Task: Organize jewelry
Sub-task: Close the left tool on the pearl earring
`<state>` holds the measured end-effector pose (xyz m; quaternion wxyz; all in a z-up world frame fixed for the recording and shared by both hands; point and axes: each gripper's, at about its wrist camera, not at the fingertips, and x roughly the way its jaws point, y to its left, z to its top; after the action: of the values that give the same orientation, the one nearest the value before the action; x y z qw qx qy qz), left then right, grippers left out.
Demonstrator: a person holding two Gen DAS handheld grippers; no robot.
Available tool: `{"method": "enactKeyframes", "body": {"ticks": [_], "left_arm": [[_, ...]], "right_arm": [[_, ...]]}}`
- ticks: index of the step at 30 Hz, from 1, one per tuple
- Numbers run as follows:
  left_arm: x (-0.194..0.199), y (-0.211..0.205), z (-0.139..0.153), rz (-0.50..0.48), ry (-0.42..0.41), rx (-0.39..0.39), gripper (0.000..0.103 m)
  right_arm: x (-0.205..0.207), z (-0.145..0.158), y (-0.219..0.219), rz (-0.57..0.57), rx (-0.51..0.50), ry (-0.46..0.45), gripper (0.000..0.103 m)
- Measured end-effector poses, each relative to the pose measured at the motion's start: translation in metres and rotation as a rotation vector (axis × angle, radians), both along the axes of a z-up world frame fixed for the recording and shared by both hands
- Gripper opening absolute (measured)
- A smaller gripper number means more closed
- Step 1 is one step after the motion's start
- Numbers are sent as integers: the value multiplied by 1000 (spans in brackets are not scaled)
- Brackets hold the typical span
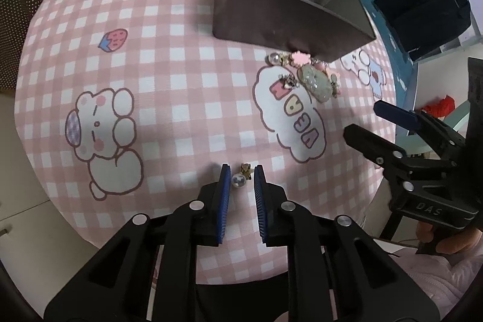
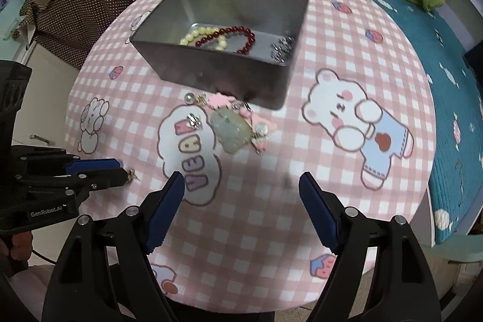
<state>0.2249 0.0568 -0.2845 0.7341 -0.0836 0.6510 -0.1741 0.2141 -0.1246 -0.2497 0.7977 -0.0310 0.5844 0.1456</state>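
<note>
A pearl earring (image 1: pixel 238 180) with a small gold charm (image 1: pixel 246 170) lies on the pink checked cloth between the blue pads of my left gripper (image 1: pixel 241 178). The pearl rests against the left pad, and a slim gap shows on the right side. In the right wrist view the charm (image 2: pixel 132 174) pokes out past the left gripper (image 2: pixel 122 169) tips. My right gripper (image 2: pixel 241 186) hovers wide open with nothing in it, short of a jewelry pile: a green pendant (image 2: pixel 231 130), a pink clip (image 2: pixel 222 99) and a silver earring (image 2: pixel 194 120). Behind the pile, the metal tin (image 2: pixel 217 74) holds a red bead bracelet (image 2: pixel 238 33) and a cream one (image 2: pixel 199 35).
The round table (image 2: pixel 332 56) ends close on all sides. A bed with a teal sheet (image 2: pixel 422 20) lies to the right, and brown dotted fabric (image 2: pixel 90 5) is heaped at the back left. A person's hand (image 1: pixel 437 240) holds the right gripper (image 1: pixel 366 122) beside the pile.
</note>
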Motion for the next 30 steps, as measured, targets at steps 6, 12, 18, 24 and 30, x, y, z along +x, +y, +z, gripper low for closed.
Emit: {"method": "enactKeyframes", "body": {"ticks": [6,12,18,24,30], "left_arm": [[-2,9,10,33,-24,-29,13],[-7,19,18,59,-24,-64,13],[-11,12,6,17,27,-16,14],[-8,5,1,-6,35,34,14],[-8,8,0,21,33,28,13]], "right_arm": [[10,-3,13,55,-1,-2,75],[14,-7,26,108,14,-1,75],[18,-12,31,142,9,15,75],[20,-16,27,145,7,25,75],[22,-12,23,162,25,17,75]]}}
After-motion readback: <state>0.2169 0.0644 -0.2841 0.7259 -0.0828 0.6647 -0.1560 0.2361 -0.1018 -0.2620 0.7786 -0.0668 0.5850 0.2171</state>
